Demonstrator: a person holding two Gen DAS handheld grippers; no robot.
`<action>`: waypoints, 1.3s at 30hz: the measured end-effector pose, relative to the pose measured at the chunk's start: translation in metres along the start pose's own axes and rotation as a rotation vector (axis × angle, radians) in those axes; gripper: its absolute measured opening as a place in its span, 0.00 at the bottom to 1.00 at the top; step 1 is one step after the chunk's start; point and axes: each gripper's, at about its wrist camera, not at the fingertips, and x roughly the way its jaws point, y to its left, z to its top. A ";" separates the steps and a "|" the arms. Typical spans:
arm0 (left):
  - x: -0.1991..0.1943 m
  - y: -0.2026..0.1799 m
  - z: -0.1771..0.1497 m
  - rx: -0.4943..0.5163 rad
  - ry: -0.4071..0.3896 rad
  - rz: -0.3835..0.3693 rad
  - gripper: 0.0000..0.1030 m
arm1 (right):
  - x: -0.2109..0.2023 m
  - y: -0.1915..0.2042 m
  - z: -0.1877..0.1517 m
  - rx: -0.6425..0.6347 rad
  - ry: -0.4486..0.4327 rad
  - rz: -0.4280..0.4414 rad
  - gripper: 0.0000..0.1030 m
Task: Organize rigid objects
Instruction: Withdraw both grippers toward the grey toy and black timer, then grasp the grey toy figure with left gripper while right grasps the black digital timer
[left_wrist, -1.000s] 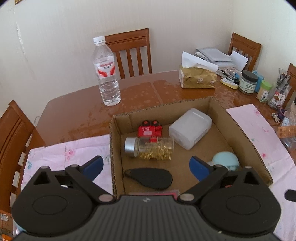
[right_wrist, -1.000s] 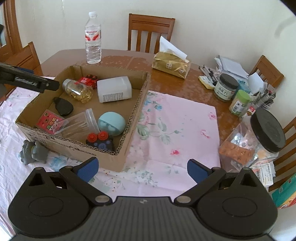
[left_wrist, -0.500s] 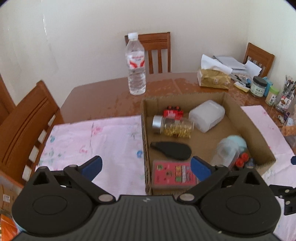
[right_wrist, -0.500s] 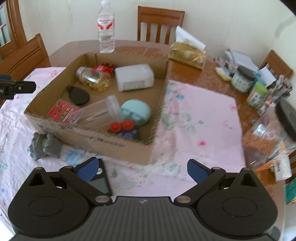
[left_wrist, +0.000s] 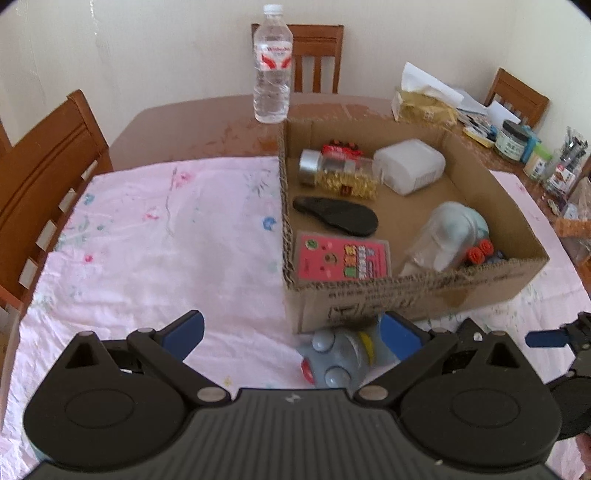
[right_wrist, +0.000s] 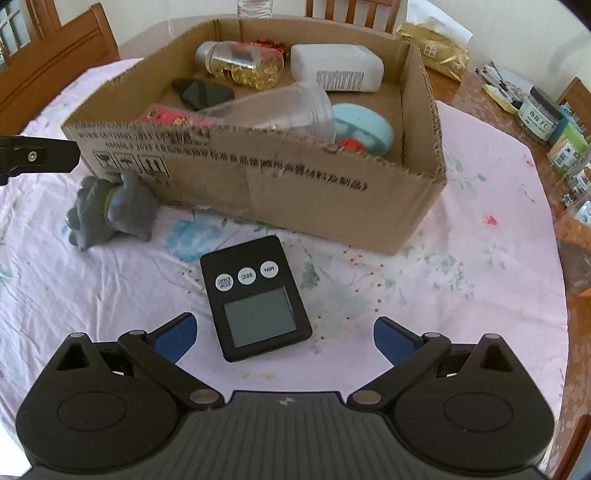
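Observation:
A cardboard box (left_wrist: 424, 299) (right_wrist: 295, 184) sits on the pink cloth and holds a jar of gold pills (left_wrist: 332, 173), a white container (left_wrist: 408, 170), a black case (left_wrist: 336, 216), a pink card (left_wrist: 343, 256), a clear cup (right_wrist: 277, 109) and a light blue round thing (right_wrist: 364, 127). In front of the box lie a grey toy (left_wrist: 334, 358) (right_wrist: 110, 208) and a black timer (right_wrist: 256, 299). My left gripper (left_wrist: 291, 330) is open, the toy just past its right finger. My right gripper (right_wrist: 282, 334) is open around the timer's near end.
A water bottle (left_wrist: 272, 64) stands behind the box. At the right of the table are a tissue pack (left_wrist: 421, 105), jars (right_wrist: 541, 114) and stationery. Wooden chairs (left_wrist: 40, 177) ring the table. The left gripper's finger (right_wrist: 37, 158) juts in at the right wrist view's left edge.
Both grippers have pulled back and down from over the box to the cloth in front of it. The grey toy and the timer have come into close view.

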 end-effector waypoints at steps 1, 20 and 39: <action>0.000 0.000 -0.001 0.003 0.003 -0.004 0.98 | 0.001 0.001 -0.002 -0.002 0.003 -0.011 1.00; -0.001 0.011 -0.006 0.012 0.012 -0.051 0.98 | -0.016 -0.021 -0.001 0.107 -0.041 -0.022 1.00; 0.018 -0.008 -0.017 0.016 0.088 -0.146 0.98 | 0.008 -0.034 0.001 0.217 -0.079 -0.100 1.00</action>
